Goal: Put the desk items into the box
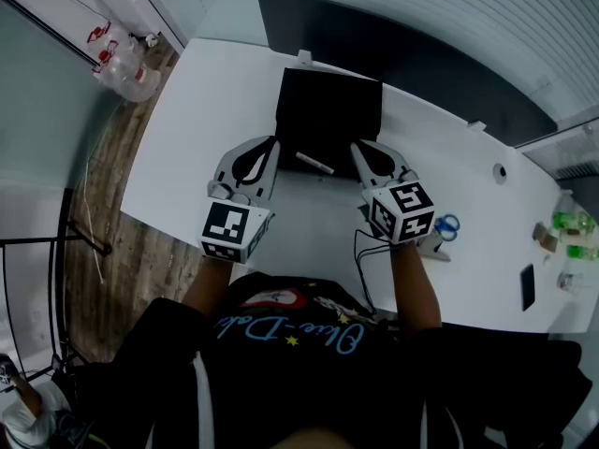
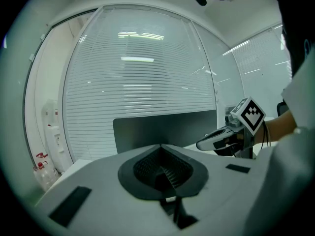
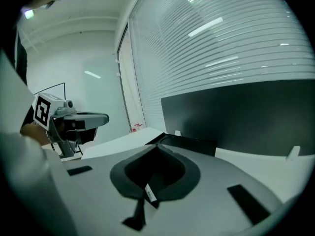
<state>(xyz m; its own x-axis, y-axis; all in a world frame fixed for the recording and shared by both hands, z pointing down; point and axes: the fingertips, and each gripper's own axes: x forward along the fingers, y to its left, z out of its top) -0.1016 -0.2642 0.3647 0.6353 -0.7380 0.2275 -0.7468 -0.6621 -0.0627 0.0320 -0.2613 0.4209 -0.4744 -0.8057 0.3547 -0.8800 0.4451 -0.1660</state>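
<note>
White bench below slatted blinds, wood floor at left. Black box open at bench rear, pen at its front edge. Left hand-held gripper and right hand-held gripper flank box, jaws pressed together, nothing gripped. Scissors lie right

The head camera sits high up and looks steeply down. It sees the white table from well above. The left gripper and the right gripper are in the middle of its picture, and the person's dark shirt is at the bottom edge.

The left gripper view rides just behind its own jaws. It looks almost level toward the blinds, and the right gripper shows at its right side.

The right gripper view rides the same way. It looks across the table, and the left gripper shows at its left side.

All three views share the dark panel. The head view and the right gripper view share the black box.
</note>
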